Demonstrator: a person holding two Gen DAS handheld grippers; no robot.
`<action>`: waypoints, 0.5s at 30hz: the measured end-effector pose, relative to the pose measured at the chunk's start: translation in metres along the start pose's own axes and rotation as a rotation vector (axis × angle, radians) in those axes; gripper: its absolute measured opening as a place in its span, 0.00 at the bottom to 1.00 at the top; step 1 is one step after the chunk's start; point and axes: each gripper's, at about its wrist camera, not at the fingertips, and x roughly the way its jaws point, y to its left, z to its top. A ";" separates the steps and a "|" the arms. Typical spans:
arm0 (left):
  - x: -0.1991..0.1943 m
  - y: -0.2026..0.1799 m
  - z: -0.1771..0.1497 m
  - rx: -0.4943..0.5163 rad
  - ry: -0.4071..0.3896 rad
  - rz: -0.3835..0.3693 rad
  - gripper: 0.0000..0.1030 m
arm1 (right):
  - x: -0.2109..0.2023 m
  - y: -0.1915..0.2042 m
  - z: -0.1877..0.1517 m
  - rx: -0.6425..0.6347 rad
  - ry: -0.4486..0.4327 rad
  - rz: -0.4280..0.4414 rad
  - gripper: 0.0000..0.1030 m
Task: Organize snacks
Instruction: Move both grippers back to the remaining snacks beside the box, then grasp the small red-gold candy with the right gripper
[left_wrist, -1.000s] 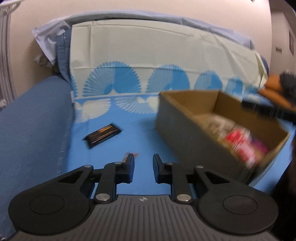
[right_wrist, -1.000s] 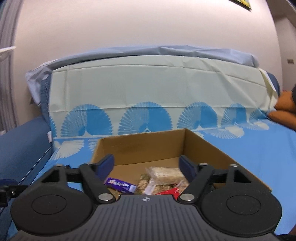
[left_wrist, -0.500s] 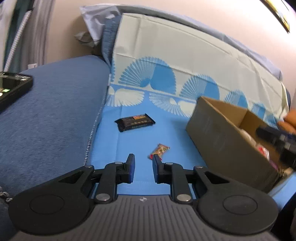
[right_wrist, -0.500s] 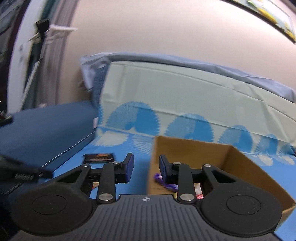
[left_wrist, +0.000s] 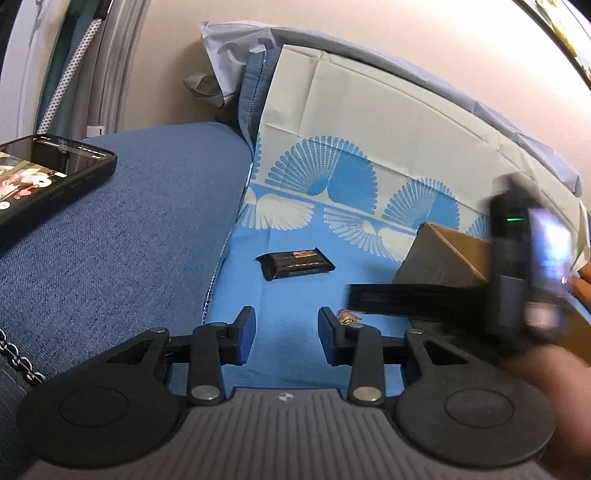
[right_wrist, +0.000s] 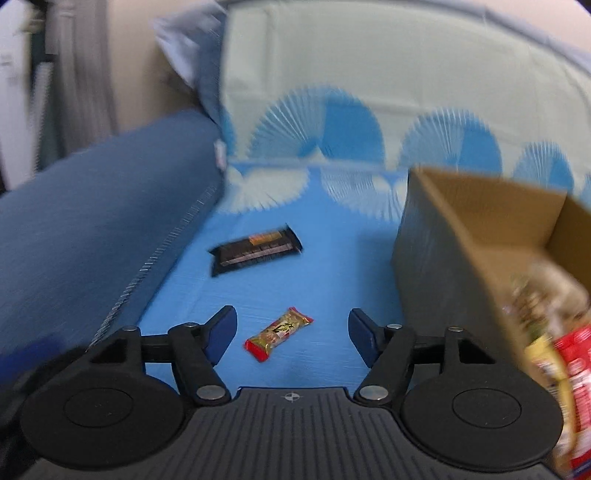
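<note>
A: R gripper jaws apart, empty; small candy lower centre, dark bar mid-frame. L gripper apart too.

B: Risk?

A: Flat wrapper, I may pinch blue cover instead.

A blue sheet with a white-and-blue fan print is spread over the seat and is continued up the backrest, where its ground is pale green. A dark blue denim-like armrest is seen along the left edge of the sheet. A phone in a black case is laid on the armrest with its screen lit. A crumpled pale blue cloth is bunched at the backrest's top-left corner. Behind it, what may be curtains or hanging clothes is seen against a beige wall; the detail is too distorted to be settled.
</note>
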 end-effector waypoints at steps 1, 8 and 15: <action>-0.001 0.001 0.000 -0.002 -0.002 -0.006 0.40 | 0.012 0.001 0.001 0.022 0.026 -0.007 0.69; -0.001 0.002 0.000 0.005 -0.009 -0.025 0.40 | 0.082 0.015 -0.001 0.020 0.227 -0.064 0.57; -0.004 0.002 -0.001 0.008 -0.008 -0.034 0.40 | 0.065 0.022 -0.010 -0.107 0.211 -0.044 0.19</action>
